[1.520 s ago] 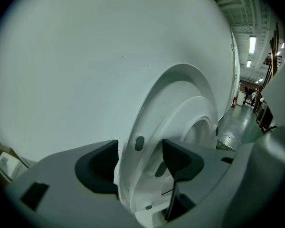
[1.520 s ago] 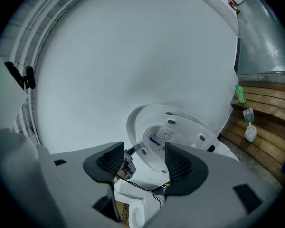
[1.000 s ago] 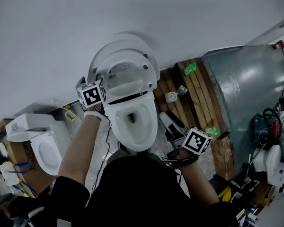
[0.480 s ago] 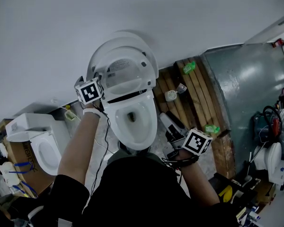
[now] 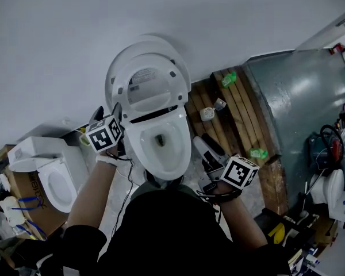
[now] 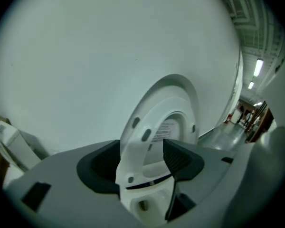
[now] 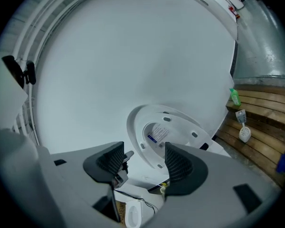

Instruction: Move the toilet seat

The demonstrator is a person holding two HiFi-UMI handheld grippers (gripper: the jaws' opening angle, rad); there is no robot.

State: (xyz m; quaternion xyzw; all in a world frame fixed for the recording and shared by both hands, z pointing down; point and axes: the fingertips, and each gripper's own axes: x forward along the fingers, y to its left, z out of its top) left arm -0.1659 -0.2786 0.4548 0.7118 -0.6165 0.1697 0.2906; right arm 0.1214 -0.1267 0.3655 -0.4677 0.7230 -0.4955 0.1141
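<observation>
Reaches left gripper [image 5: 108, 115] forward beside left of toilet bowl [image 5: 161, 148], jaws released wide, rim of upright toilet seat [image 5: 179, 88] seen between them, contact not sure. Holds right gripper [image 5: 204, 149] low at right, jaws apart, empty.

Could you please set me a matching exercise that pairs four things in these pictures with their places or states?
Things:
1. toilet seat
2. right hand-held gripper
3. second toilet
4. wooden pallet

Places or states:
A. bears a green bottle
B. raised upright
C. far left, beside a cardboard box
D. jaws apart, empty

Pairs: 1-B; 2-D; 3-C; 4-A
</observation>
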